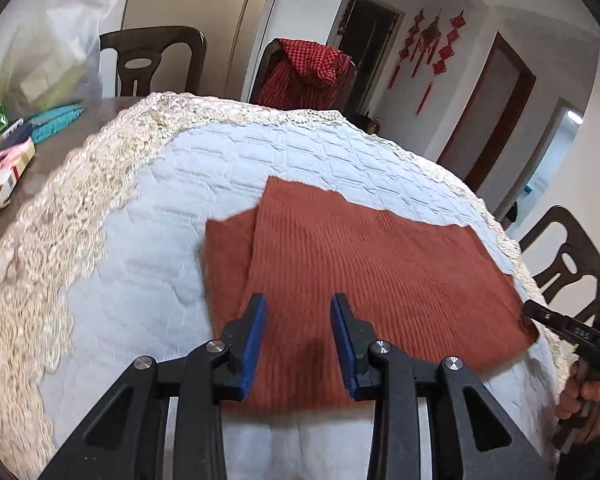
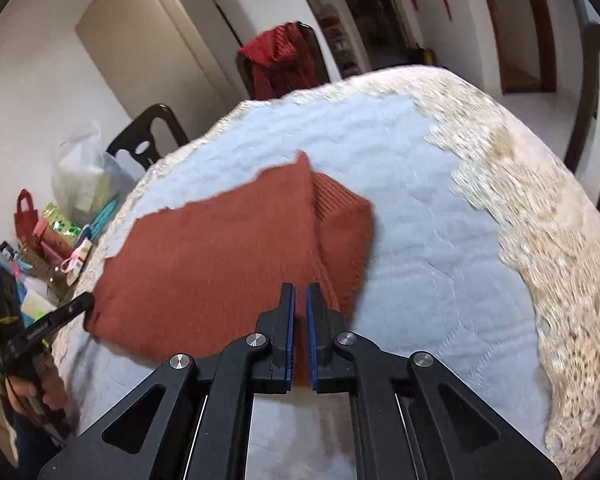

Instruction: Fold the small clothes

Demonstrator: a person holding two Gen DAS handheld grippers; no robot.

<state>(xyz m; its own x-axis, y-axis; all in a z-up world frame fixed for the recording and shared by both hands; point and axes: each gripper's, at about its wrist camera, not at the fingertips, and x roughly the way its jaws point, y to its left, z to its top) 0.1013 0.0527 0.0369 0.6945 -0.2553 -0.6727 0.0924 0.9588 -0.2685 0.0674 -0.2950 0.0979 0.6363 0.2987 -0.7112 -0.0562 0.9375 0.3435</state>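
Left gripper (image 1: pixel 299 300) spread wide, blue pads (image 1: pixel 256 332) apart, hovering over near edge of the rust-red ribbed knit garment (image 1: pixel 364 264), nothing between them. Right gripper (image 2: pixel 300 292) pads nearly pressed together, pinching a raised fold of the same garment (image 2: pixel 204 264); cloth shows in the narrow slit between them.

Garment lies mostly flat on the white quilted table cover (image 1: pixel 148 264), roughly in its middle; one narrower flap sticks out from under the main panel on the side away from the other gripper in each view. Cream lace border (image 1: pixel 52 232) rings the cover.

Beyond the cover's far edge: dark wooden chair (image 1: pixel 152 60), second chair draped with a red checked cloth (image 1: pixel 304 68). On bare tabletop off the lace edge: plastic bag (image 1: pixel 48 52), teal item (image 1: pixel 56 120), small cartons (image 1: pixel 4 176). Red knot ornaments (image 1: pixel 428 44) on the wall past the far edge.

Both views motion-blurred, lace detail smeared. Opposite gripper only partly in frame at the garment's corner in each view, tips hidden behind the cloth edge; person's fingers wrap its handle, cut off by the fisheye rim
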